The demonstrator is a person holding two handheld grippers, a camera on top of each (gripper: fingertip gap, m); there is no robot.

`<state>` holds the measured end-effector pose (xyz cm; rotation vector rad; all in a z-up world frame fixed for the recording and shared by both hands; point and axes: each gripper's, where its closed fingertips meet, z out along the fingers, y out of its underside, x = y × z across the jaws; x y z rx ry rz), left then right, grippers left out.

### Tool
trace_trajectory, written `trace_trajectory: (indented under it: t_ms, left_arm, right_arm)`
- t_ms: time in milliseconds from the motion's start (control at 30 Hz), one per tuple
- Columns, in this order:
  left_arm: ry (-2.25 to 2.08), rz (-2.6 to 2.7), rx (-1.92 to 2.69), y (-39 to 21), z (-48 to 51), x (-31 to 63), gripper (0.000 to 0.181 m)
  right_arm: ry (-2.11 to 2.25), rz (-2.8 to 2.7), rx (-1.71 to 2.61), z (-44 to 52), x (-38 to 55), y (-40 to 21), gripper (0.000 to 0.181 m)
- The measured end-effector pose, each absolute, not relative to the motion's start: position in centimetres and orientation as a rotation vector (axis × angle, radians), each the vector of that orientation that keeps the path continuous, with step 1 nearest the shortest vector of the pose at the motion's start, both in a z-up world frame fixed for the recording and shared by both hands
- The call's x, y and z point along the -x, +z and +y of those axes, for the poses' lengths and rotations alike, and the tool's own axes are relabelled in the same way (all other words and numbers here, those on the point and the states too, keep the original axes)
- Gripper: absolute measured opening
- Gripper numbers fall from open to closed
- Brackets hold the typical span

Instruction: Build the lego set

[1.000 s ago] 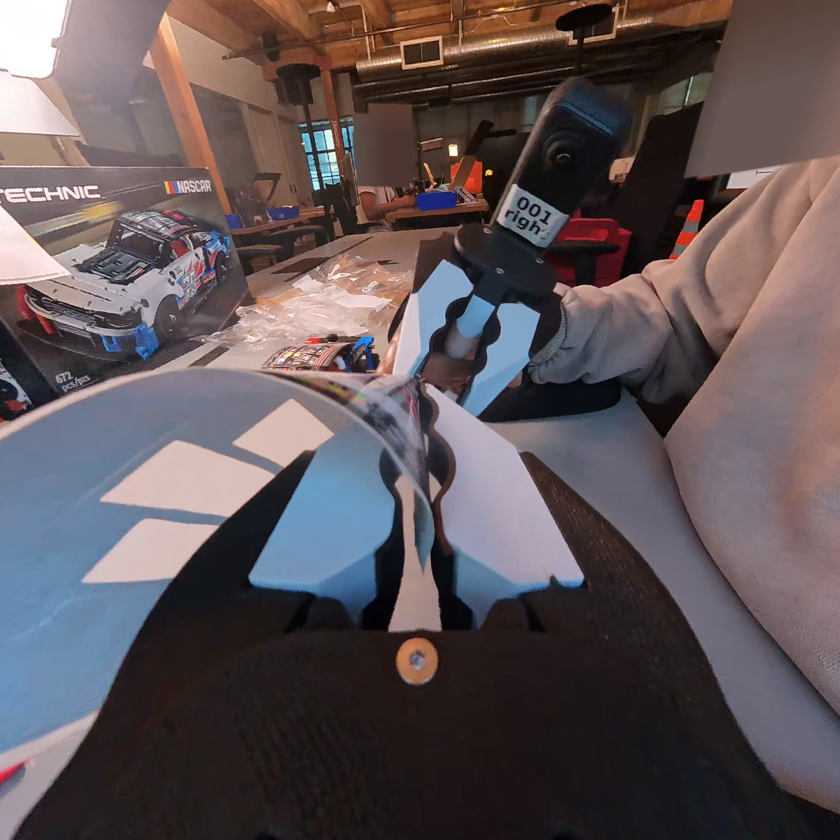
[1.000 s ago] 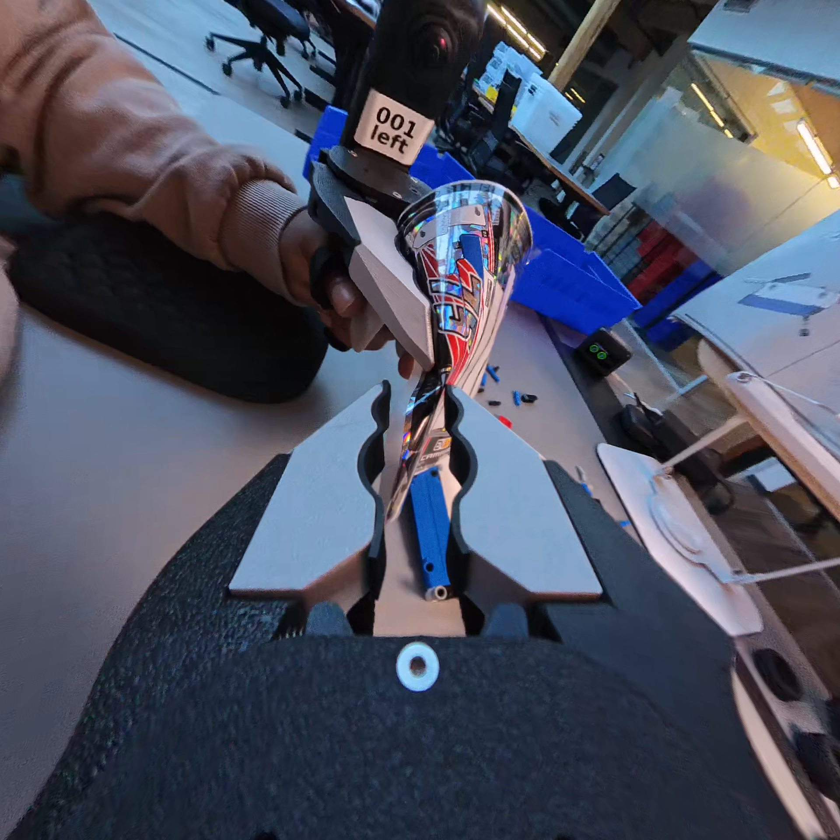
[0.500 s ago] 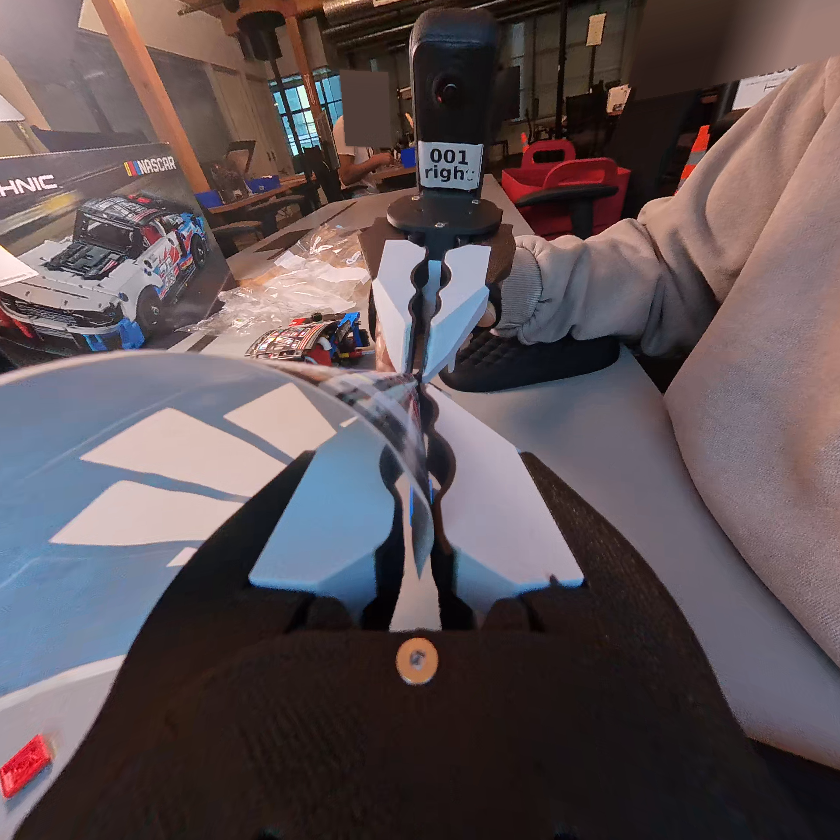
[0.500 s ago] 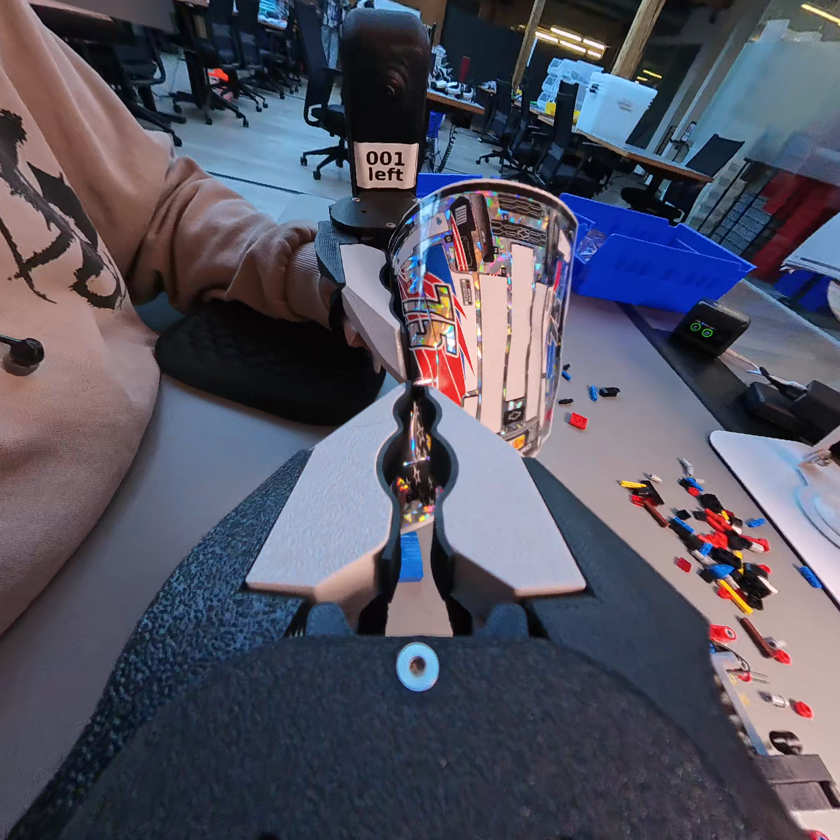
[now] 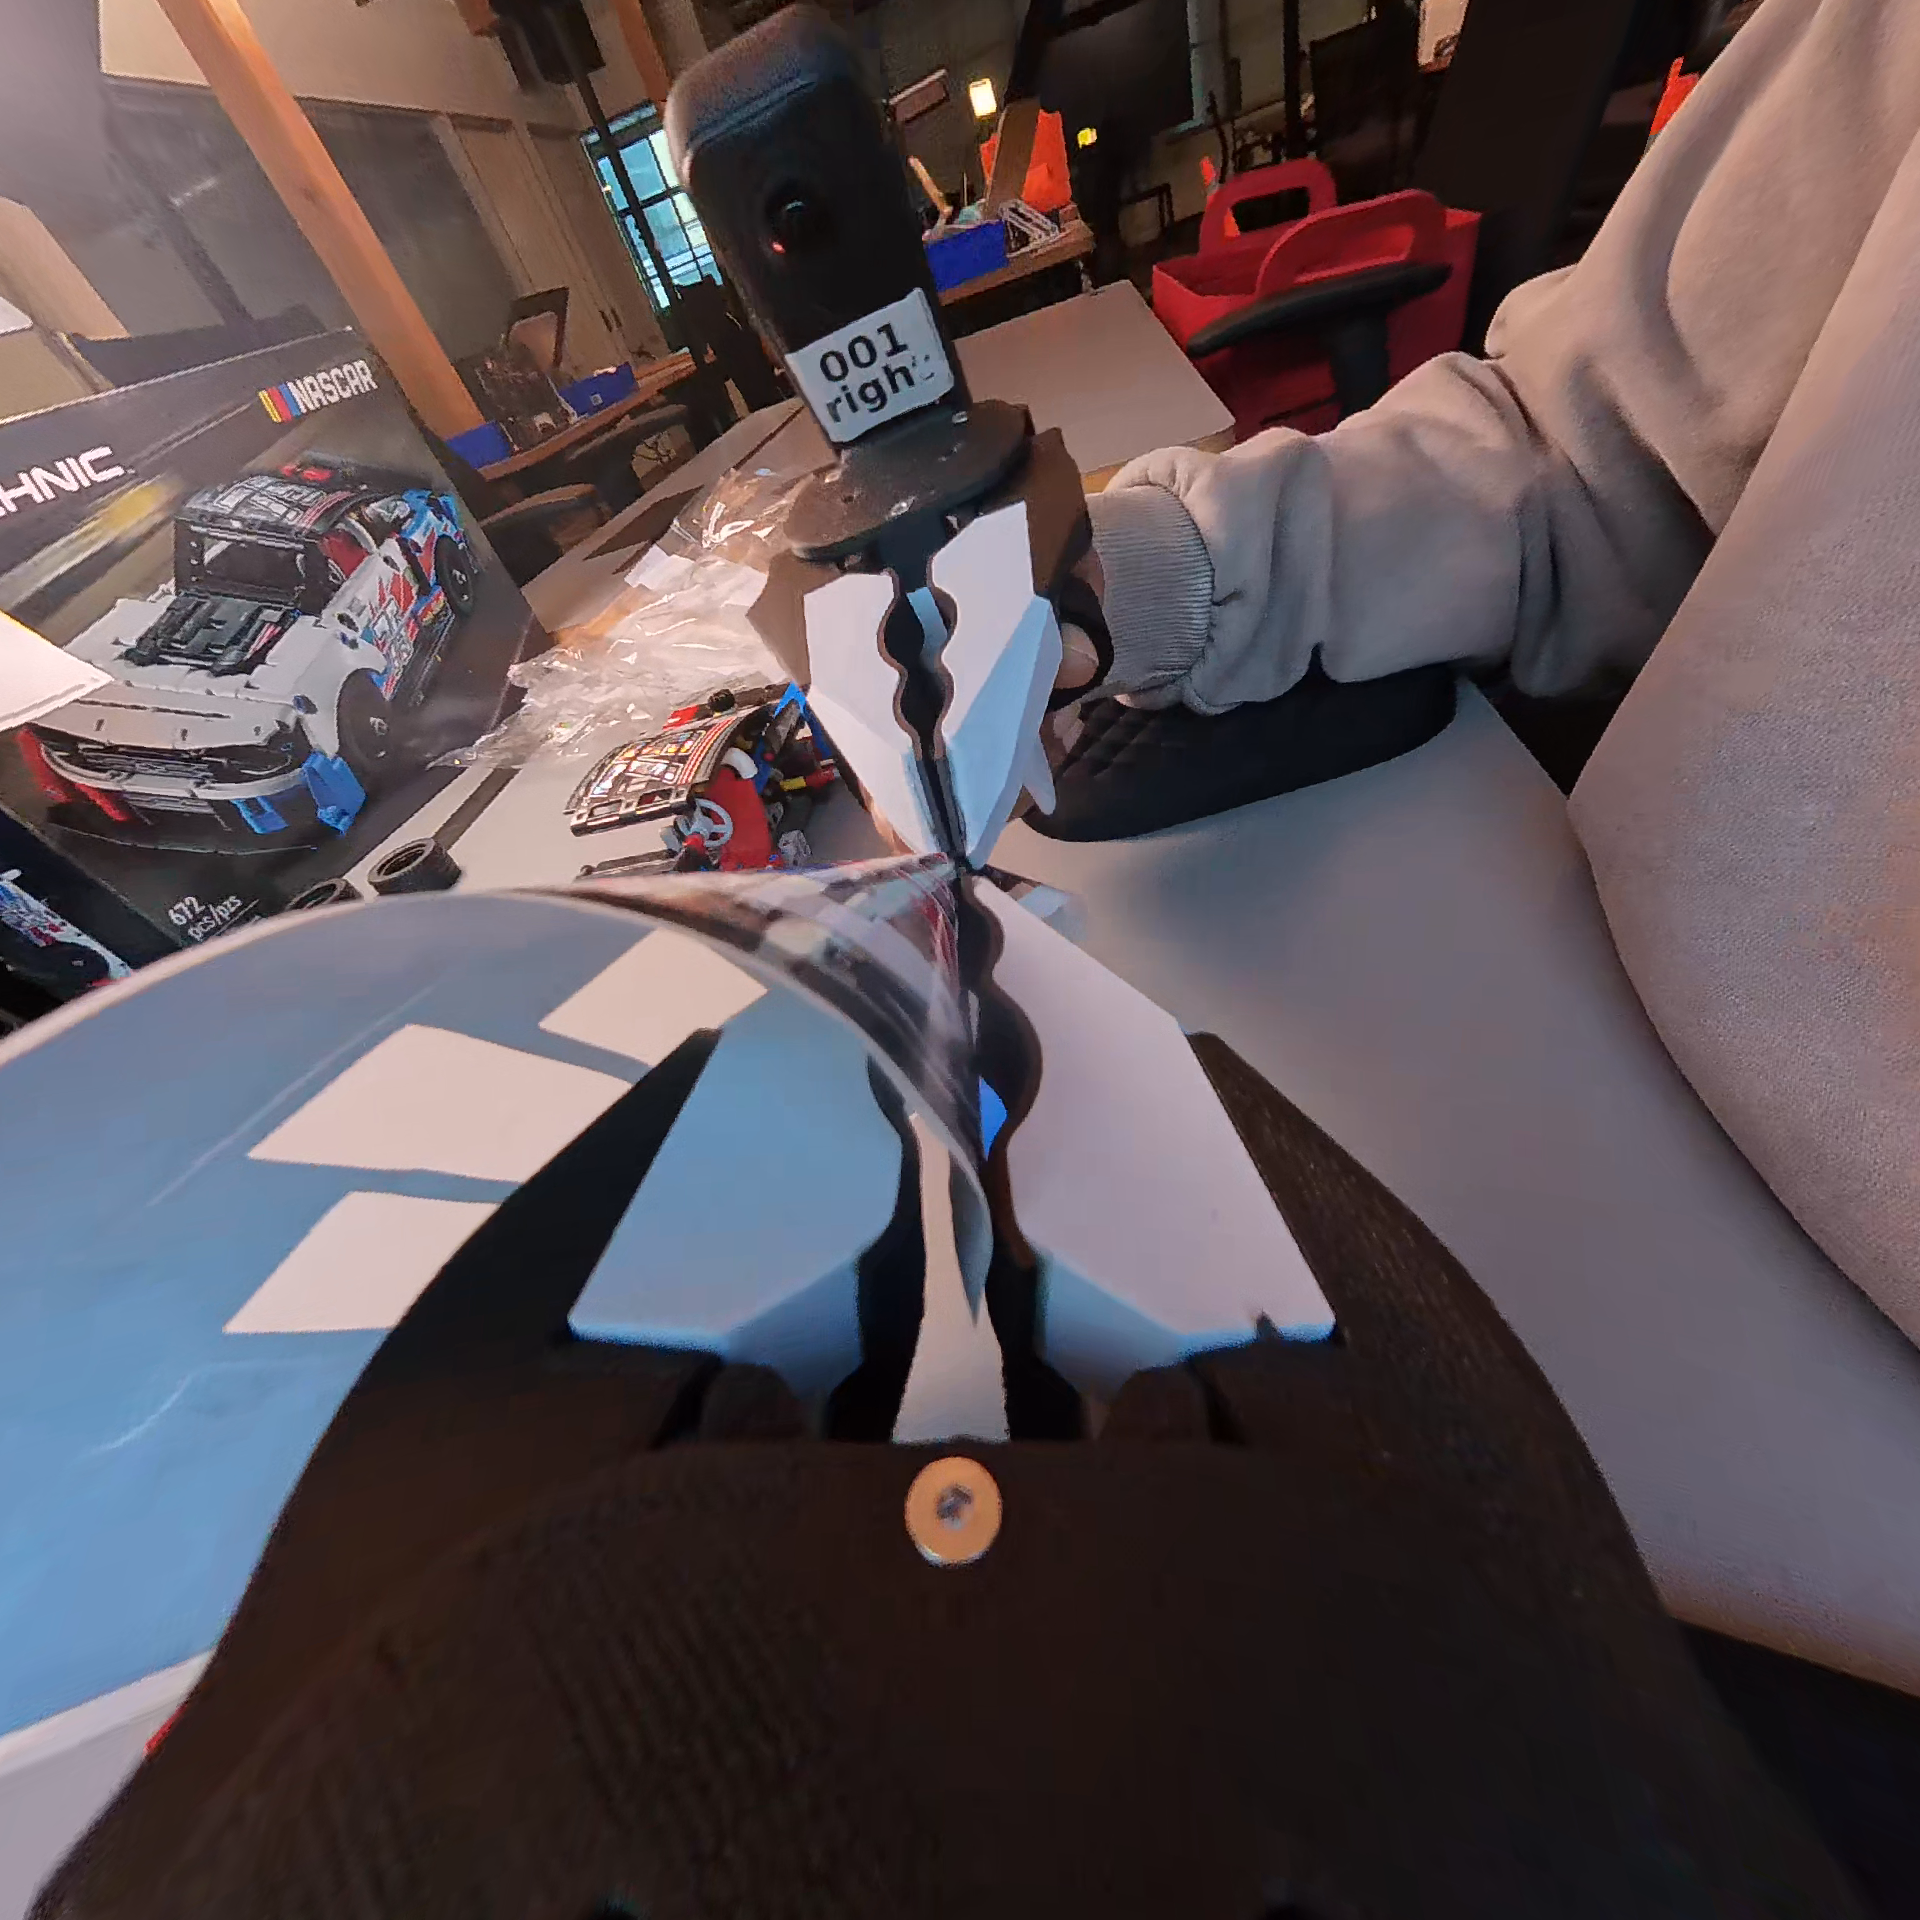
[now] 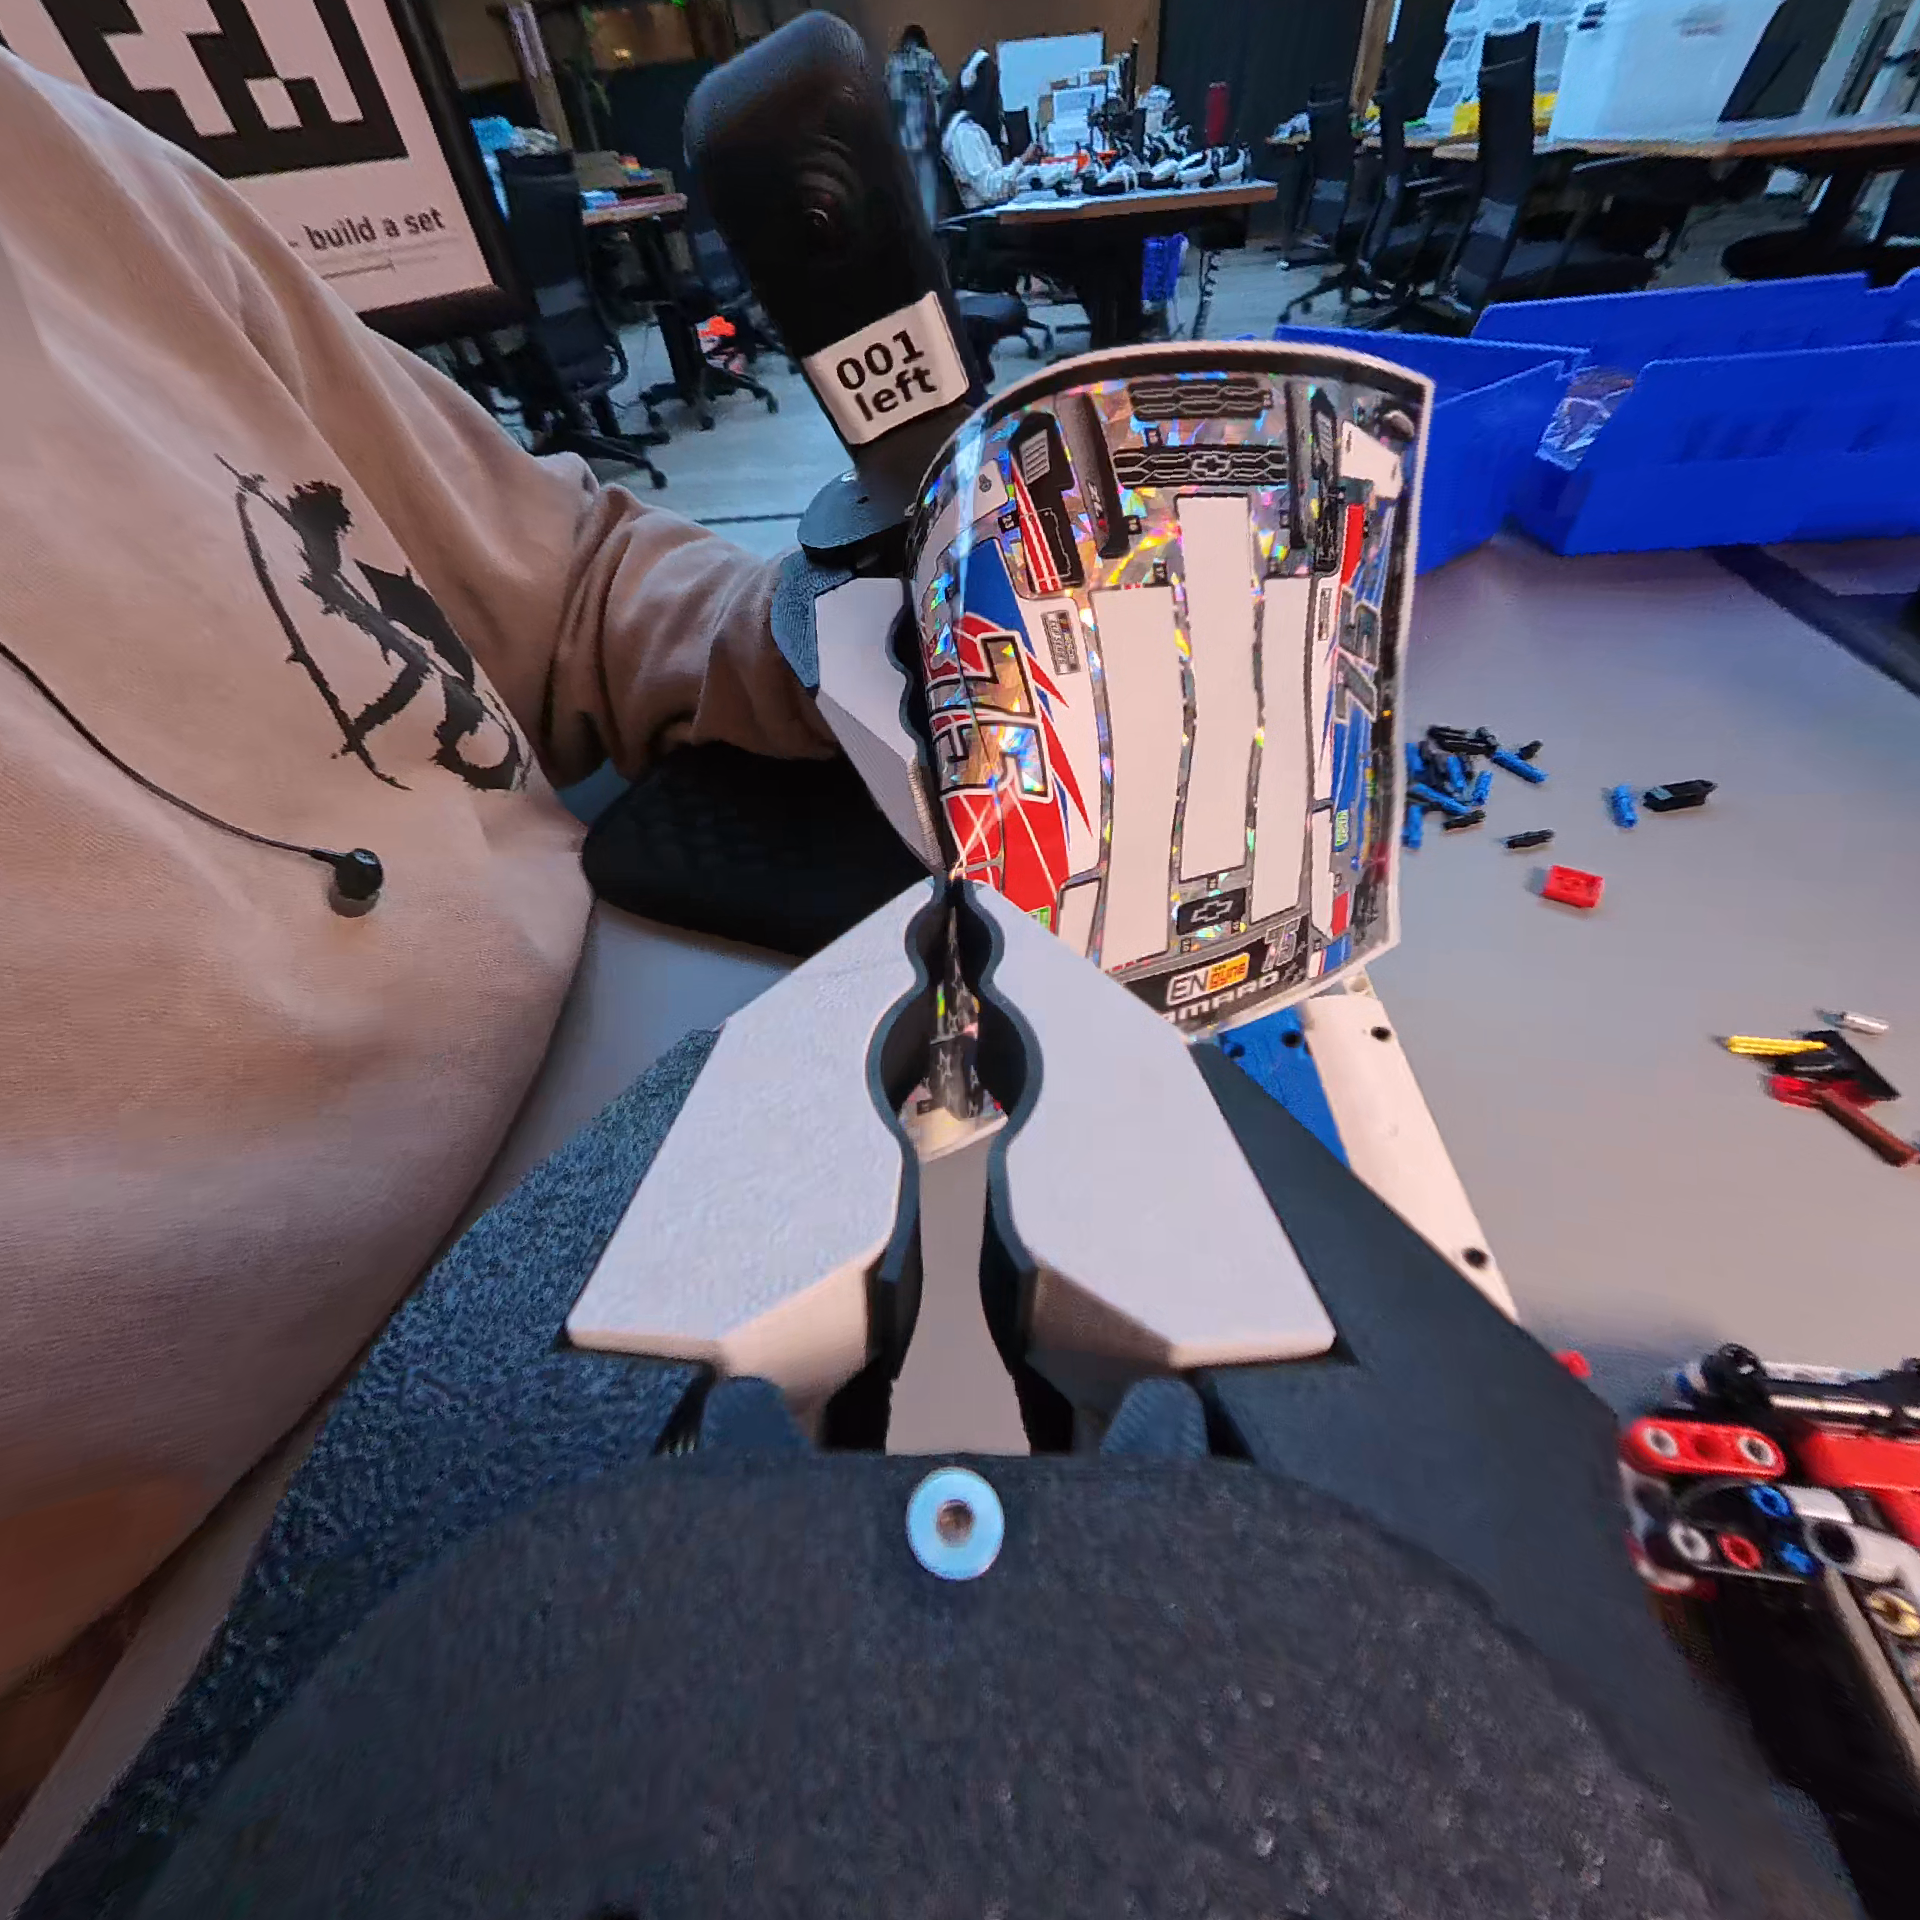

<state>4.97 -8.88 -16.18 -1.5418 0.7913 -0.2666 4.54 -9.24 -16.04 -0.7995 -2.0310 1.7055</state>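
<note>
Both grippers pinch the sticker sheet [image 6: 1174,686] above the table [image 6: 1621,1039]: left gripper [image 5: 971,935] clamped on one edge, right gripper [image 6: 951,904] clamped beside it. Loose bricks [image 6: 1465,774] lie right of the sheet.

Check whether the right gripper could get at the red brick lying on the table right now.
Probably not yet. The right gripper is shut on the sticker sheet, which the left gripper also pinches. The red brick lies unobstructed on the table.

The sticker sheet [image 6: 1195,675] hangs above the tabletop [image 6: 1621,1039], between both grippers; loose bricks [image 6: 1475,774] lie right of it.
</note>
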Motion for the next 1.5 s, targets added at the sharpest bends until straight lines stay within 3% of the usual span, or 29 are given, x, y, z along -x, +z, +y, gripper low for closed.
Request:
trace_trajectory:
  t_ms: [600,900,1233,1500]
  left_arm:
    - [-0.236,0.857,1.516,-16.1,-9.5,-5.7,0.0]
    - [-0.269,0.802,1.54,-16.1,-9.2,-5.1,0.0]
    - [-0.378,0.56,1.63,-15.3,-7.7,-2.0,0.0]
    - [-0.412,0.628,1.636,-8.8,-1.6,-0.8,0.0]
  right_arm:
    - [2.061,-1.995,0.945,-8.6,-5.2,-15.1,0.0]
    - [2.042,-1.947,0.938,-7.8,-5.0,-14.6,0.0]
    - [2.067,-1.572,0.795,-3.5,-5.6,-9.0,0.0]
    - [2.001,-1.357,0.81,1.9,-7.1,-6.7,0.0]
